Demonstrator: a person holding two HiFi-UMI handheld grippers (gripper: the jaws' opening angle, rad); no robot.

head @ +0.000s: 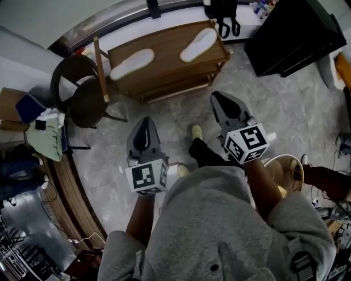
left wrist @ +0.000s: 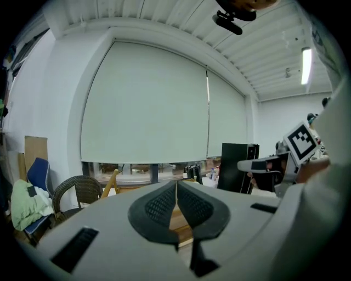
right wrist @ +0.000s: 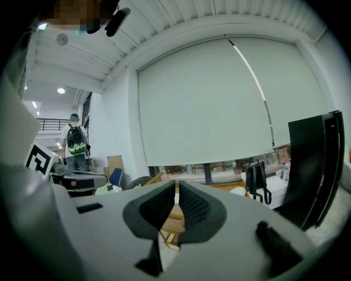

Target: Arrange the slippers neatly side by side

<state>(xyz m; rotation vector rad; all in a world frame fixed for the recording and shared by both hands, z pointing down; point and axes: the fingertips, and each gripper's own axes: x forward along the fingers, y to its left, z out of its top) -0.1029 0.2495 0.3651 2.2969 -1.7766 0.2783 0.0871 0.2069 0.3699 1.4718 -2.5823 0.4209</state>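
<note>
Two white slippers lie apart on top of a low wooden rack point(head: 164, 74) in the head view: the left slipper point(head: 132, 63) and the right slipper point(head: 199, 44), both angled up to the right. My left gripper point(head: 143, 129) hovers over the floor short of the rack, shut and empty. My right gripper point(head: 222, 101) hangs just below the rack's right end, also shut and empty. The left gripper view shows my left gripper point(left wrist: 176, 186) with jaws pressed together and the rack's wood point(left wrist: 180, 219) behind them. In the right gripper view, my right gripper point(right wrist: 176, 189) is shut too.
A dark wicker chair point(head: 79, 93) stands left of the rack, with a green cloth point(head: 46, 140) further left. A black cabinet point(head: 293, 35) fills the back right. A black bag point(head: 222, 13) hangs behind the rack. A fan point(head: 285, 170) sits at the right. A person with a backpack point(right wrist: 75, 145) stands far off.
</note>
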